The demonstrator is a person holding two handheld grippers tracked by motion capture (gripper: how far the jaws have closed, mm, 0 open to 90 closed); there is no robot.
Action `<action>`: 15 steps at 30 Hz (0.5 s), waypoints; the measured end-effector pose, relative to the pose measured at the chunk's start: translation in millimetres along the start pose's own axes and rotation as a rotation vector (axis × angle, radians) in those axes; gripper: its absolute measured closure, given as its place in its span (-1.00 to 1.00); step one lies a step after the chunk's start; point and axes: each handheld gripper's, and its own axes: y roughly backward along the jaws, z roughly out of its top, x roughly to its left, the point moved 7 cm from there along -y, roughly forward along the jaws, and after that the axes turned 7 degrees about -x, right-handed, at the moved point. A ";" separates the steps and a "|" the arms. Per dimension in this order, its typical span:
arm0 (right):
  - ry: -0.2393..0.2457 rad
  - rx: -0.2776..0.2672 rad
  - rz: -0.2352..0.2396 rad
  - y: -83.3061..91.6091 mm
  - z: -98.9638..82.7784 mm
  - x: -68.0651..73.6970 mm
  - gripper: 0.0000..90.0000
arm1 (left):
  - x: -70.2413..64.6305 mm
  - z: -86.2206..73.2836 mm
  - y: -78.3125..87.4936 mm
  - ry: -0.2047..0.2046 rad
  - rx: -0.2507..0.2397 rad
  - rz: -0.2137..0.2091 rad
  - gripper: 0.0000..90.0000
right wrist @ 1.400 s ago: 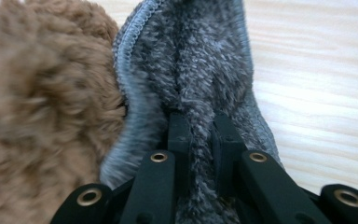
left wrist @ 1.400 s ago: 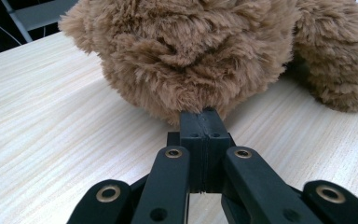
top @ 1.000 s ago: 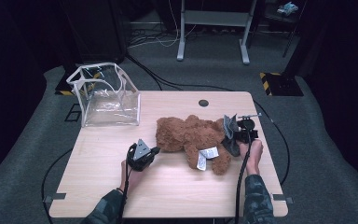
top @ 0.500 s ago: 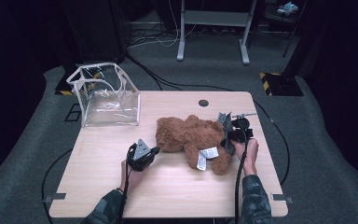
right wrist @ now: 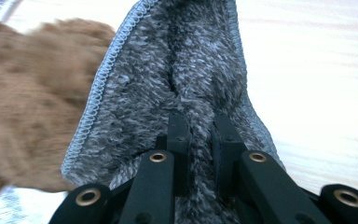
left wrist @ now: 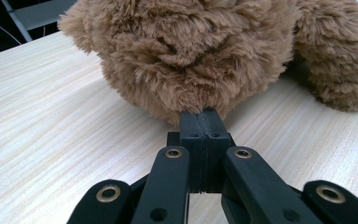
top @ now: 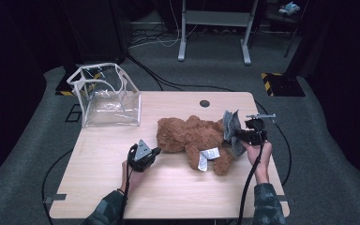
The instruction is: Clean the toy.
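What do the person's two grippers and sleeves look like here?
Both the left gripper and the right gripper are black, with jointed jaw links carrying brass-coloured rivets. The left carries a grey three-cornered plate. A black cable trails from each. The sleeves are dark camouflage.

A brown teddy bear (top: 194, 138) and a grey cloth (top: 232, 131) lay together on the pale wooden table (top: 168, 187).

The shaggy bear sprawled flat near the table's middle, limbs spread, white tags (top: 207, 157) showing at its lower body. The fuzzy grey cloth (right wrist: 177, 84), edged with pale overlock stitching, stood bunched and partly lifted at the bear's right side, a fold of it pinched between the jaws of the right gripper (top: 240, 136). The bear's fur (left wrist: 186, 51) met the tips of the left gripper (left wrist: 204, 119), whose jaws were pressed together.
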 end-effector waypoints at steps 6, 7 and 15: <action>0.020 0.083 0.023 -23.7 -8.7 20.2 0.80 | -0.9 -0.1 -0.5 0.004 -0.002 -0.001 0.99; 0.029 0.096 0.028 -29.7 -11.8 22.8 0.80 | -0.9 -0.1 -0.5 0.004 -0.002 -0.001 0.99; 0.019 0.197 0.025 -54.5 -34.1 17.2 0.81 | -1.3 -0.1 -0.5 0.003 0.000 -0.003 0.99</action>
